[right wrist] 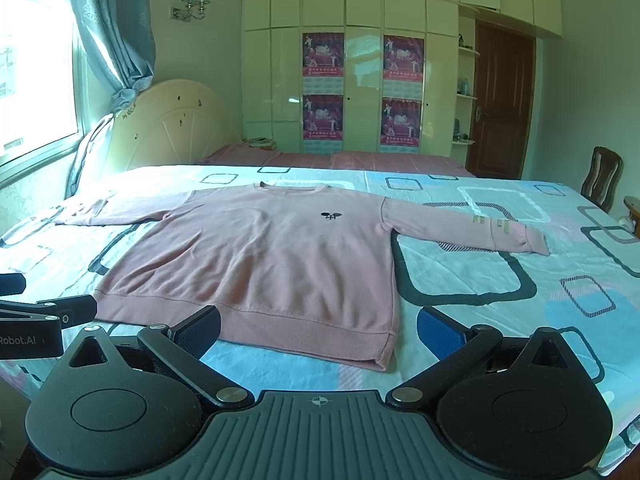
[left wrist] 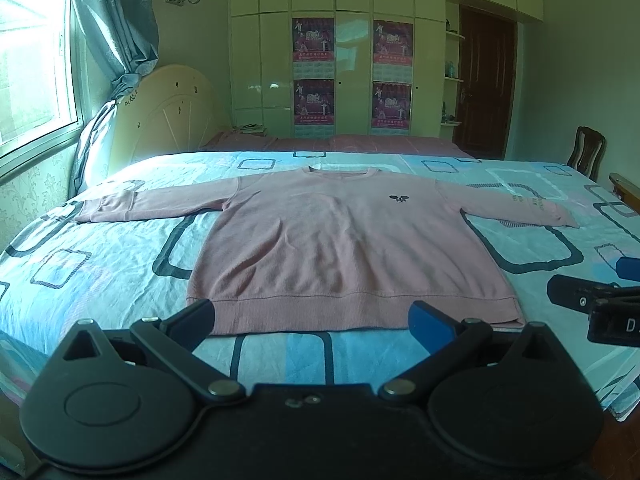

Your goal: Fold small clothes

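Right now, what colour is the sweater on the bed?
Pink, with a small dark emblem on the chest; sweater shows best in the right wrist view.

Daylight enters from the window (left wrist: pixel 36 64) at left; its panes are blown out to white in both views. The near-left part of the bed (left wrist: pixel 100 264) is overexposed where sun falls. The cabinet (right wrist: pixel 360 80) doors show glossy reflections. A greenish cast covers the walls. The room's right side and door (right wrist: pixel 504 104) are dimmer. Both grippers read as dark, with little detail. Fisheye distortion bends the bed edges and cabinet lines; the frame corners vignette to black. Focus is fair overall, the poster text unreadable.
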Demonstrator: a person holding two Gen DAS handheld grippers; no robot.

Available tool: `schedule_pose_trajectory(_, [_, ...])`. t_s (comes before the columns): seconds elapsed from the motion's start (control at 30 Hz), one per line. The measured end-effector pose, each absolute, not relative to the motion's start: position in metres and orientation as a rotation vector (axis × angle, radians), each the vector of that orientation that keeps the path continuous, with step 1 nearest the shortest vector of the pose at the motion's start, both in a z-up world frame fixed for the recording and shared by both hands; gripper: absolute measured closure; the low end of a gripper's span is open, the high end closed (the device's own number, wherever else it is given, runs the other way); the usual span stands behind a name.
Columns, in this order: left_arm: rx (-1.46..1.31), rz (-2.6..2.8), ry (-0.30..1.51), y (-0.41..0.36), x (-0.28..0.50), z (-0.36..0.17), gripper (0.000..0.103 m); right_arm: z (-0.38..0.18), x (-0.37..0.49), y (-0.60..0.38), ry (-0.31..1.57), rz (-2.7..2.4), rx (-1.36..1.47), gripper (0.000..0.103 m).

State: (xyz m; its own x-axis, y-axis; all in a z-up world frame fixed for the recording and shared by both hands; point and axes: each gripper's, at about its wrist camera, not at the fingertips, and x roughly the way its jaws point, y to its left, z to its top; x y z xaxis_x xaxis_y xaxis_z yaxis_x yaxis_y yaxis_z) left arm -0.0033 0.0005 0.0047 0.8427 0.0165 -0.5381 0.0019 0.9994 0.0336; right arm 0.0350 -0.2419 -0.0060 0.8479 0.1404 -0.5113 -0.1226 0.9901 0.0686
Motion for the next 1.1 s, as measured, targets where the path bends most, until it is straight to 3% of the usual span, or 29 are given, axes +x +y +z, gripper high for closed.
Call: schedule_pose_trajectory(1.1, [0.033, 0.009, 0.566, 0.0036, -0.004, 0.007, 0.001, -0.0054, 0.0351, -0.2425, 0.54, 0.151, 0.036, 0.0])
